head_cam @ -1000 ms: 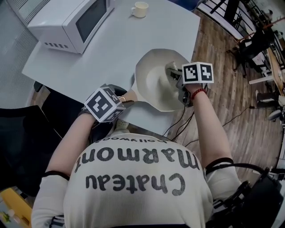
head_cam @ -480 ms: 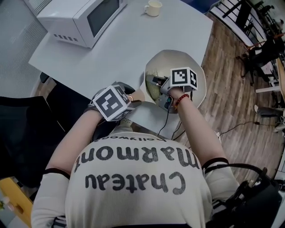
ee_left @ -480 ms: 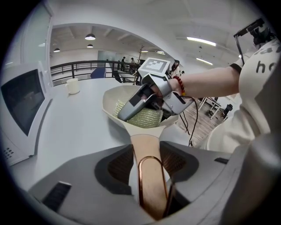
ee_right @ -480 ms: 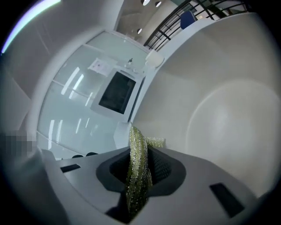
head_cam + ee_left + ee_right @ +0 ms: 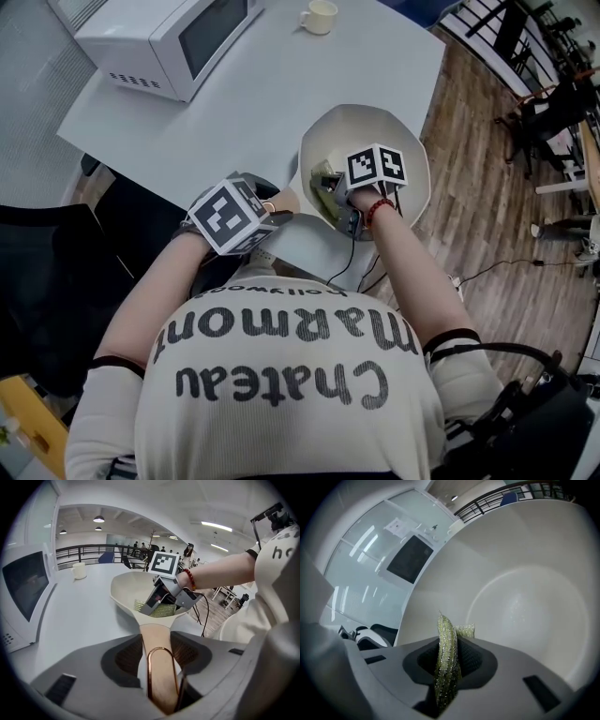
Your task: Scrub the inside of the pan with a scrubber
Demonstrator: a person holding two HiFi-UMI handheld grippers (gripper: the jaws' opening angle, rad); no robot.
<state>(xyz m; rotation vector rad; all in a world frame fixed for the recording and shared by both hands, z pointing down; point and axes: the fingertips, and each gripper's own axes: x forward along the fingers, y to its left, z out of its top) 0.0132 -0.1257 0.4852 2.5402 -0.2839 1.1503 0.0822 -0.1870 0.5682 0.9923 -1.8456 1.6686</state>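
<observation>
Head view: sparkly mesh scrubber (image 5: 324, 180), round pan (image 5: 380, 127)

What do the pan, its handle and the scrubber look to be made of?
Pan: smooth cream coating with a soft sheen, probably ceramic or enamel over metal.
Handle: tan and matte, looks like pale wood, possibly wood-effect plastic. It carries a shiny copper-coloured metal loop.
Scrubber: glittery yellow-green mesh, likely synthetic fibre.
</observation>
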